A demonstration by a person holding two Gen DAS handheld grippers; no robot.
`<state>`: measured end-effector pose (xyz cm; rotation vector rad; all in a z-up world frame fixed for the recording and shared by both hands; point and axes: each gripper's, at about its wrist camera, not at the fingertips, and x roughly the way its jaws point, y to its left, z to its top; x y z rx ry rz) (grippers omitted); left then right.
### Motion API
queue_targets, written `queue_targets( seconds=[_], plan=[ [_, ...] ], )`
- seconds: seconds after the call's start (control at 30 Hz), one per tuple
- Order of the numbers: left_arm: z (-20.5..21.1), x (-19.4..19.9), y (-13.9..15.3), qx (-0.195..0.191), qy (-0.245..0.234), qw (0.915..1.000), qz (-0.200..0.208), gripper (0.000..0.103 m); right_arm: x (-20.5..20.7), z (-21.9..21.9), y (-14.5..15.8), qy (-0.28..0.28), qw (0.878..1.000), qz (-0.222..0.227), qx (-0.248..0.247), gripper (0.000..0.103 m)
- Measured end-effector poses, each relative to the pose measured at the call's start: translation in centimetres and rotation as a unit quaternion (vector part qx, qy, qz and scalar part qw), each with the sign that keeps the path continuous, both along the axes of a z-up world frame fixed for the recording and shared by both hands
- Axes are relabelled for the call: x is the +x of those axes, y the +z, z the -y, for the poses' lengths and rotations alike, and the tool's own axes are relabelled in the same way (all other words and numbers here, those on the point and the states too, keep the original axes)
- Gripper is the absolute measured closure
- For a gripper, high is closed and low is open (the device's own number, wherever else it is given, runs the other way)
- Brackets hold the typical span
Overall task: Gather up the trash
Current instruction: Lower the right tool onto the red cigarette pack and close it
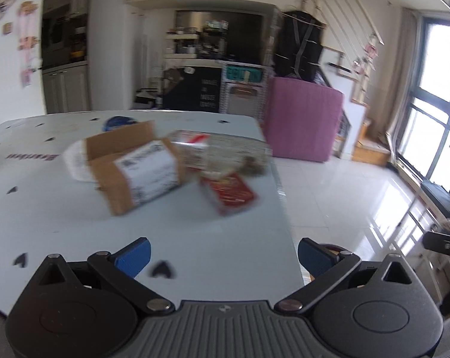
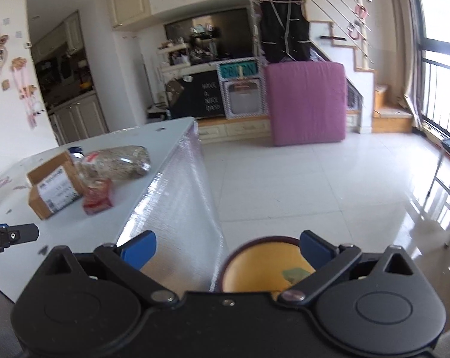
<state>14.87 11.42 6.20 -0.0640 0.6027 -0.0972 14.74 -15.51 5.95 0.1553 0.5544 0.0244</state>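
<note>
Trash run barely begun, we judge. Our left gripper spread wide, empty, over white table. Ahead of it, well apart: cardboard box, red packet, clear bag, all untouched. Our right gripper likewise agape, empty, directly above bin beside table edge. Everything left to collect.

Both wrist views face the littered table.
</note>
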Motion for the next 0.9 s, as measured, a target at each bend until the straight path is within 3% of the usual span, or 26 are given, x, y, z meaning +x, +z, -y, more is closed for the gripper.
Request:
queue_targets(
  seconds=[0.3,0.5,0.7,0.8,0.9],
  plan=[
    [-7.9,0.8,-0.6,-0.001,0.058,0.9983,0.008,0.000,2.2,-6.3,-0.4,0.050,0.998,0.031,-0.007,0.000],
    [-11.2,2.1,-1.9,0.005,0.049,0.9987,0.013,0.000,3.7,-10.0,-1.3,0.067,0.997,0.034,0.007,0.000],
    [-12.8,5.7,-2.6,0.015,-0.066,0.9974,0.025,0.000,4.7,-13.1,-2.5,0.086,0.995,0.040,-0.035,0.000],
    [-13.5,8.1,-3.4,0.021,-0.154,0.9877,0.010,0.000,5.1,-13.6,-2.7,0.098,0.993,0.046,-0.036,0.000],
    [-13.5,10.2,-4.5,0.058,-0.182,0.9815,-0.010,0.000,5.8,-14.1,-2.9,0.121,0.992,0.039,-0.026,0.000]
  ],
)
